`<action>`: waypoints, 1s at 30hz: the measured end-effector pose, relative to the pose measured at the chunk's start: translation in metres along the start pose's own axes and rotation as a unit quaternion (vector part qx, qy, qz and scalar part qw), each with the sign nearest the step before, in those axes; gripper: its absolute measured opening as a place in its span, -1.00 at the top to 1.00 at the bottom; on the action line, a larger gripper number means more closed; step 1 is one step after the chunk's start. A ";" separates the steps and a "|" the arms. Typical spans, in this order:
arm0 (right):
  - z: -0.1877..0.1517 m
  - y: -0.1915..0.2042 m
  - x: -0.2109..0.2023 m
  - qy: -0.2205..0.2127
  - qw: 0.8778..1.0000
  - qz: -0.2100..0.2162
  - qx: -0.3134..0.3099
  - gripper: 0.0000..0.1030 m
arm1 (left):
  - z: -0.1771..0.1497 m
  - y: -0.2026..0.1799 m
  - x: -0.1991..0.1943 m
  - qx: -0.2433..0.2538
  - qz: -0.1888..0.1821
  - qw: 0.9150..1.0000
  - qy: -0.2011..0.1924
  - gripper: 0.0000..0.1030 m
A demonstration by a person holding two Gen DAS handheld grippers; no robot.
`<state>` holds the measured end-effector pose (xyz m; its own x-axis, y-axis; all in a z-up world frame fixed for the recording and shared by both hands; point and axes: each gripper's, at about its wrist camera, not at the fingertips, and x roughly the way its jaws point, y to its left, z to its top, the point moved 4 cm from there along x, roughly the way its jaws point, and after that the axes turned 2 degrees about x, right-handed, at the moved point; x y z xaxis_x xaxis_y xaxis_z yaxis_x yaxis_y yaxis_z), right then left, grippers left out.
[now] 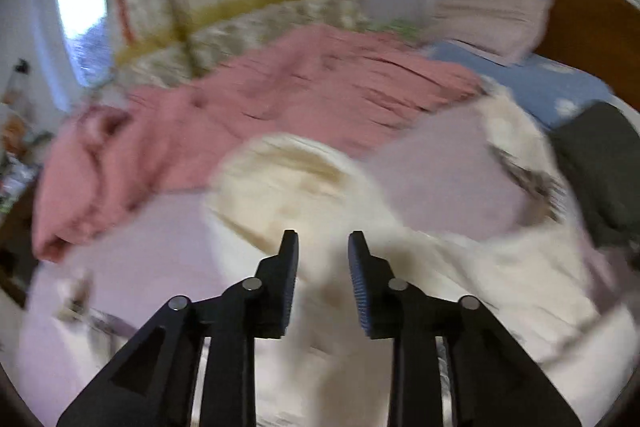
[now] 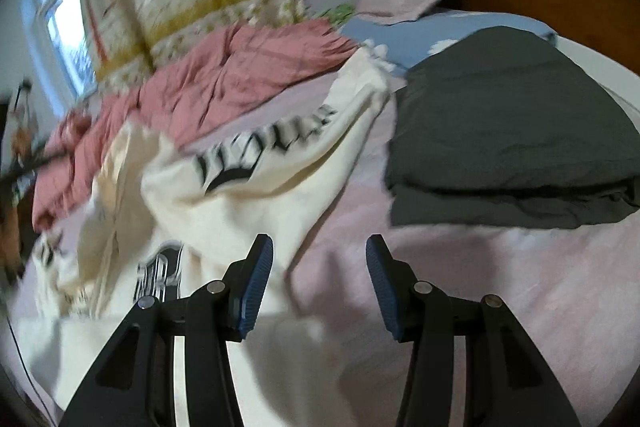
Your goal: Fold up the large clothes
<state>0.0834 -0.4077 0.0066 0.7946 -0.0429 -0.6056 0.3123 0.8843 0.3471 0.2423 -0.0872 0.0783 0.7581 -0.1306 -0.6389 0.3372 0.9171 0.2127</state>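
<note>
Black gothic-style lettering is showing on the cream sweatshirt (image 2: 248,187) in the right wrist view, one line along the sleeve and another lower on the body, but motion blur is keeping every letter from being read.

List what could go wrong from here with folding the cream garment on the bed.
1. The cream garment lies bunched, its black lettering creased; a grab now may catch several layers and fold unevenly.
2. Both the left gripper and right gripper are open and empty, and both views are blurred, so a hurried pinch could miss the edge.
3. The pink blanket lies against the garment and the folded dark garment lies nearby; either could be snagged or disturbed.
</note>
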 end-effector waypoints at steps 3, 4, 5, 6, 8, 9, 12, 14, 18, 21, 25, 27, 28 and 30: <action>0.025 -0.016 0.023 0.029 0.998 0.052 0.034 0.01 | -0.032 -0.043 0.013 -0.015 -0.046 0.997 0.053 0.38; 0.031 -0.016 0.036 0.050 0.996 0.060 0.039 0.01 | -0.038 -0.052 0.017 -0.022 -0.044 0.997 0.057 0.38; 0.038 -0.016 0.054 0.078 0.993 0.073 0.043 0.01 | -0.049 -0.057 0.017 -0.031 -0.035 0.997 0.061 0.38; 0.042 -0.014 0.072 0.103 0.989 0.089 0.051 0.01 | -0.059 -0.058 0.021 -0.038 -0.032 0.997 0.067 0.37; 0.046 -0.011 0.109 0.145 0.983 0.091 0.066 0.01 | -0.084 -0.062 0.021 -0.066 -0.054 0.993 0.083 0.36; 0.045 -0.012 0.129 0.160 0.982 0.075 0.073 0.01 | -0.095 -0.062 0.018 -0.074 -0.059 0.991 0.090 0.34; 0.038 -0.014 0.163 0.183 0.980 0.050 0.062 0.02 | -0.117 -0.055 0.009 -0.062 -0.034 0.995 0.076 0.04; 0.042 -0.012 0.163 0.144 0.987 0.048 0.057 0.33 | -0.135 -0.057 0.019 -0.057 -0.035 0.996 0.061 -0.06; 0.047 -0.017 0.139 0.088 0.994 0.043 0.053 0.88 | -0.139 -0.052 0.032 -0.076 -0.045 0.993 0.073 -0.10; 0.054 -0.019 0.076 0.019 1.000 0.005 0.018 0.88 | -0.139 -0.056 0.033 -0.064 -0.033 0.995 0.069 -0.10; 0.035 -0.009 -0.011 -0.012 0.997 0.074 0.006 0.88 | -0.141 -0.056 0.035 -0.065 -0.032 0.995 0.068 -0.10; 0.004 0.006 -0.027 0.034 0.992 0.115 -0.027 0.88 | -0.141 -0.056 0.034 -0.063 -0.029 0.995 0.068 -0.10; -0.011 0.013 -0.026 0.063 0.989 0.129 -0.044 0.87 | -0.142 -0.055 0.032 -0.062 -0.028 0.995 0.068 -0.10; -0.040 0.024 -0.016 0.115 0.982 0.130 -0.078 0.83 | -0.142 -0.056 0.032 -0.062 -0.027 0.995 0.068 -0.10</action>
<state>0.0574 -0.3671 -0.0042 0.6935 0.2844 -0.6620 0.0166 0.9123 0.4092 0.1689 -0.0891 -0.0589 0.6552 -0.1370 -0.7429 0.2979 0.9506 0.0875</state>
